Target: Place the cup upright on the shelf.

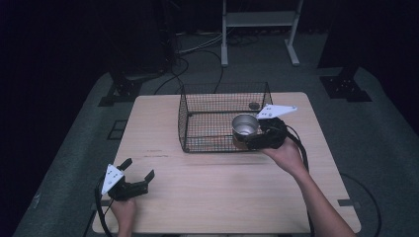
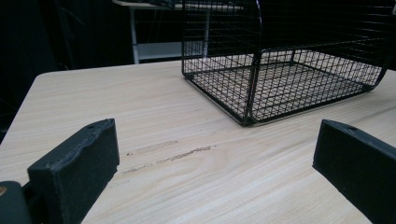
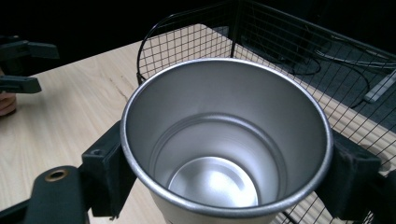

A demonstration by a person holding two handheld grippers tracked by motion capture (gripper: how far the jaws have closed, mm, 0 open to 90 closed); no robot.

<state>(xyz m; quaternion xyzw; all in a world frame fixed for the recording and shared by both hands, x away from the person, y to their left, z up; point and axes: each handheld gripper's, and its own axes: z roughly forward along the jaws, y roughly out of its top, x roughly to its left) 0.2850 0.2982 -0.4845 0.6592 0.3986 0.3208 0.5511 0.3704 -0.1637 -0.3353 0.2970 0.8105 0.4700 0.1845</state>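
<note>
You had the right gripper [image 1: 262,138] clamped around the metal cup [image 1: 245,126], jaws on either side of its wall, mouth facing up and empty. The cup sat at the near right corner of the wire basket [image 1: 197,98], right over the rim, so I'd guess going in or coming out hung on clearing that near wall. Your left gripper [image 1: 132,180] was resting wide apart on the surface [image 1: 222,182], near left, well away from the basket.

Brushed metal cup [image 3: 224,140], wood table [image 1: 222,177] – matt
</note>
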